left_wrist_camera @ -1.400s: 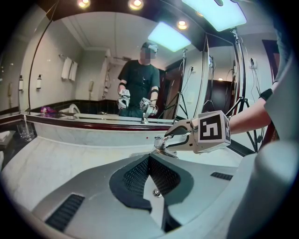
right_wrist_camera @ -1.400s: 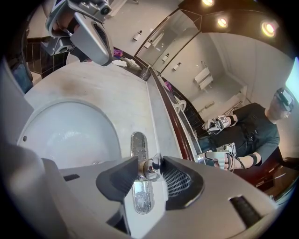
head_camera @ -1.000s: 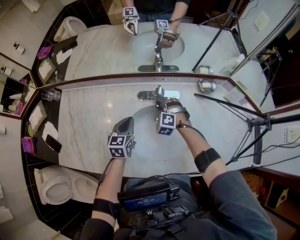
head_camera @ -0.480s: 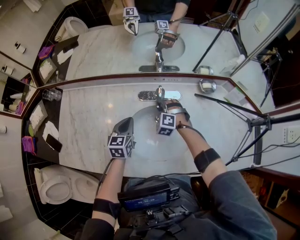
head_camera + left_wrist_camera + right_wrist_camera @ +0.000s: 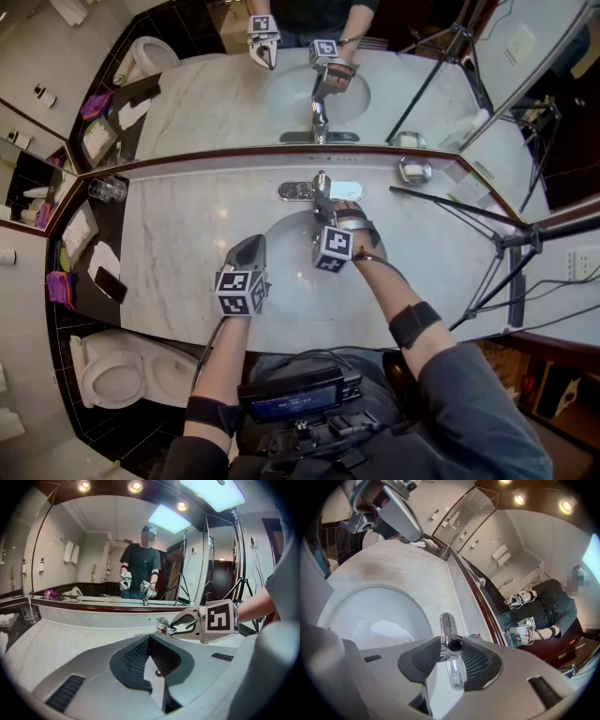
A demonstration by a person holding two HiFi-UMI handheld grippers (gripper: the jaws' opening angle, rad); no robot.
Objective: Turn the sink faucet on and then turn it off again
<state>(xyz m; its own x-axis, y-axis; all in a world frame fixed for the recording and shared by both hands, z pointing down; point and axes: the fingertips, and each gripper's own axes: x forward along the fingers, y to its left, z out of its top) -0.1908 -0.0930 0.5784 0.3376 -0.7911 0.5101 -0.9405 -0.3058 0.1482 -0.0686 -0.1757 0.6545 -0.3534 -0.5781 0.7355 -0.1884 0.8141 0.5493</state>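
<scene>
Nearest you, your left tongs hang closed and empty over the bench, out of the way, while your right tongs, just eased slightly wider, clasp the faucet lever behind the sink, ready to work it.

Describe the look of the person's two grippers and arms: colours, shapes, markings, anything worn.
The left gripper and right gripper are smooth grey shells with dark meshed pads; each carries a white cube with black square markers. A thin black cable runs along each forearm. A black band wraps each forearm, and the upper right arm has a dark grey sleeve.
</scene>
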